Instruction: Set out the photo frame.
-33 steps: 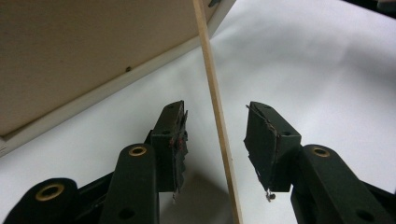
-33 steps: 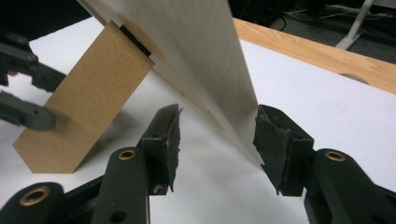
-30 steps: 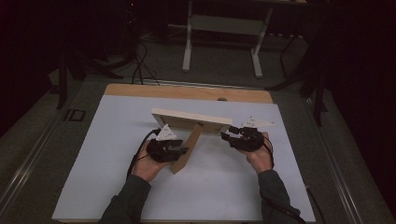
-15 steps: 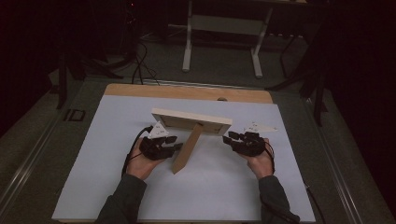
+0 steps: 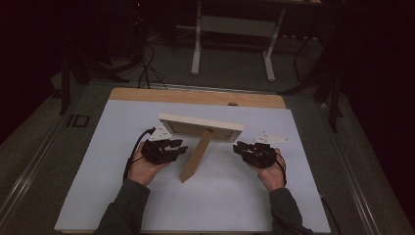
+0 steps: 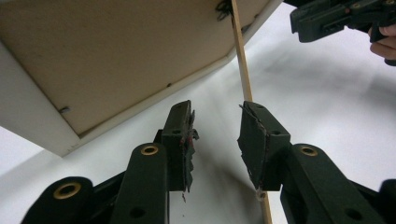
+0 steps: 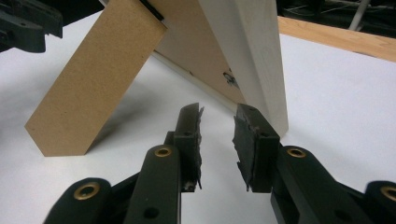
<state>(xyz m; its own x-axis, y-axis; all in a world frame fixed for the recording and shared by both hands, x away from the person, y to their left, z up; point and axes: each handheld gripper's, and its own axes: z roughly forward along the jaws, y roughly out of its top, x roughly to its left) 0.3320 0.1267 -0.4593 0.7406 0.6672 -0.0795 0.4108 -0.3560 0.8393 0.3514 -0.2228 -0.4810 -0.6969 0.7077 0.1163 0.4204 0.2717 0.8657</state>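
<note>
- Two sets of tongs are held over the white surface (image 5: 98, 161), one on each side of a wooden picture frame (image 5: 200, 126) that's stood up near the middle.
- Left tongs (image 5: 180, 146) are seen at the left of the high view, gripped in the person's left hand (image 5: 144, 164), pointed toward the frame's prop leg (image 5: 195, 155). Jaws are spread apart with nothing between them, which is clear in the left gripper view, (image 6: 215, 135) where a gap of bare white surface is visible between the black pads.
- In that same left gripper view, the frame's brown backing board (image 6: 116, 51) is seen looming overhead, with the pale rim along its lower edge, and the thin edge of the prop leg (image 6: 243, 70) running down just beside the right-hand jaw. Whether it's touched by that jaw can't be told.
- Frame is propped on the surface, back side facing the person, leg angled down toward them and resting on the white sheet.
- Right tongs (image 5: 240, 148) are held in the right hand (image 5: 269, 171), just beside the frame's right end. Jaws are parted and empty too; in the right gripper view (image 7: 217, 135) the frame's pale side edge (image 7: 259, 51) is seen right behind the jaw tips, and the cardboard leg (image 7: 95, 84) off to the left.
- A strip of bare wood (image 5: 195, 96) is left showing at the far edge of the surface.
</note>
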